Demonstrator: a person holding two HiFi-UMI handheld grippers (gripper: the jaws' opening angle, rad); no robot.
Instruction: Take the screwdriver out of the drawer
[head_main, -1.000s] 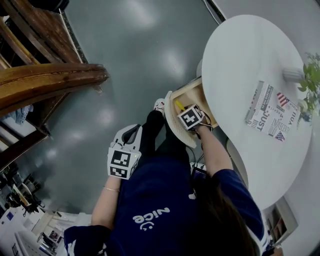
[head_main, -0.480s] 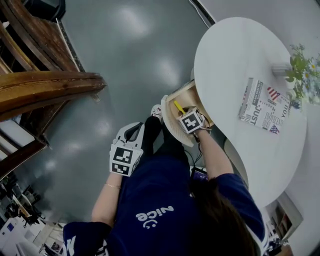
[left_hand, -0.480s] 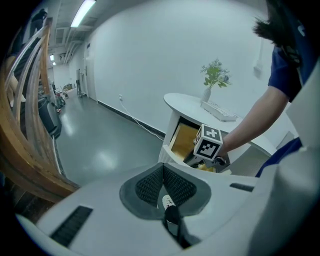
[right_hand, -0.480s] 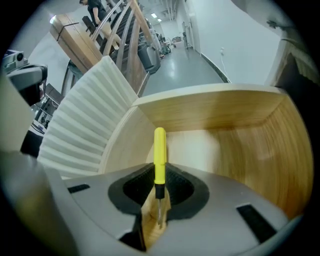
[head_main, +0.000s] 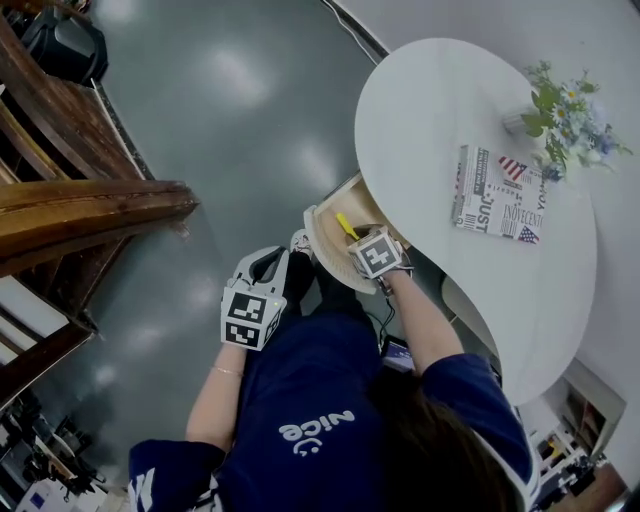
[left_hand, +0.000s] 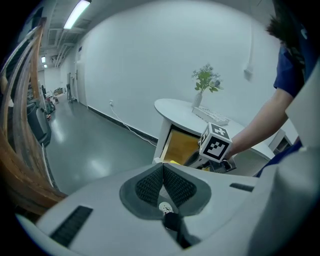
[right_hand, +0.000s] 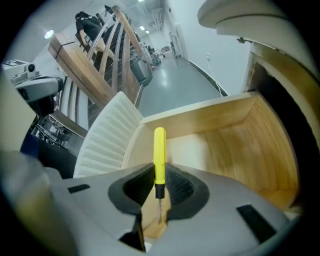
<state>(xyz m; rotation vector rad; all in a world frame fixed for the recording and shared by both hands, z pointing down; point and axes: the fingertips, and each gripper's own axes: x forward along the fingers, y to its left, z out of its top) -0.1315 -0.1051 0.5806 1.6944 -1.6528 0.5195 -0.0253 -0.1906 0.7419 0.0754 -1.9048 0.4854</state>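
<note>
My right gripper (right_hand: 159, 181) is shut on a screwdriver (right_hand: 159, 152) with a yellow handle and a black collar; the handle sticks out beyond the pads and the metal tip points back toward the camera. It hangs above the open wooden drawer (right_hand: 235, 135). In the head view the right gripper (head_main: 362, 244) holds the yellow screwdriver (head_main: 346, 226) over the drawer (head_main: 335, 205) under the white table (head_main: 440, 120). My left gripper (head_main: 262, 272) hovers left of the drawer over the person's lap. In the left gripper view its pads (left_hand: 162, 184) meet with nothing between them.
The drawer's white ribbed front (right_hand: 102, 137) faces the person. A printed booklet (head_main: 500, 195) and a vase of flowers (head_main: 555, 110) rest on the table. A wooden stair rail (head_main: 80, 215) runs at the left over the grey floor (head_main: 220, 120).
The right gripper has lifted upward with the screwdriver out of the drawer. The left gripper has shifted slightly. The head view has swung so the table sits further left.
</note>
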